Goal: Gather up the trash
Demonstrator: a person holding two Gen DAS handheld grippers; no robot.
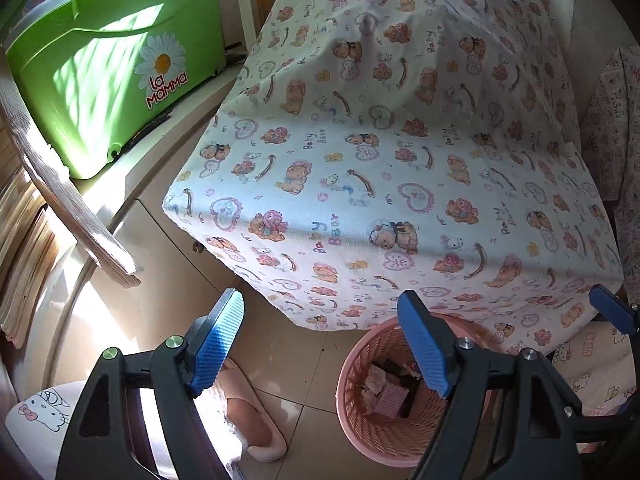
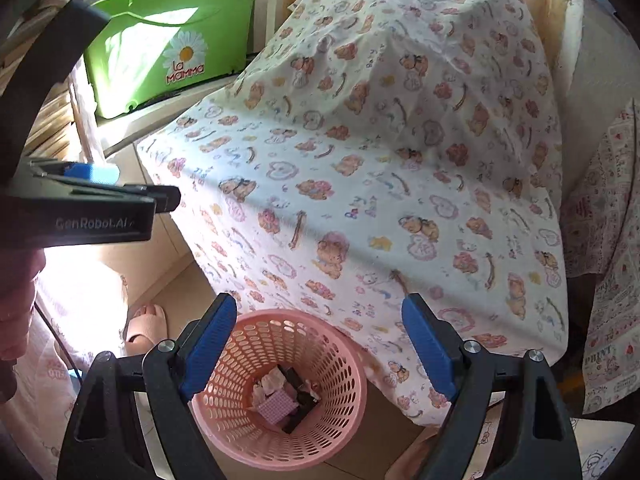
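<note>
Fingers (image 2: pixel 208 344) apart, empty; only right view shows left gripper (image 2: pixel 92 172) sideways.

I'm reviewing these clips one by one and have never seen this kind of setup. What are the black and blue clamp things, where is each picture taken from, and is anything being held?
No robot here: a person holds a two-finger tool in each hand, and a wide-angle camera on each tool looks forward along its blue fingers. One picture is from the left tool, the other from the right tool. Both stand open with nothing between the fingers. In the right view, the left tool shows again, side on, at the left edge.

Below both tools a pink basket stands on the tiled floor, with scraps of paper and small packaging in it. Behind it is a bulky shape draped in a bear-print cloth; the cloth itself has nothing lying on it. A green bucket sits on a ledge further back. The person's foot in a slipper shows beside the basket.
</note>
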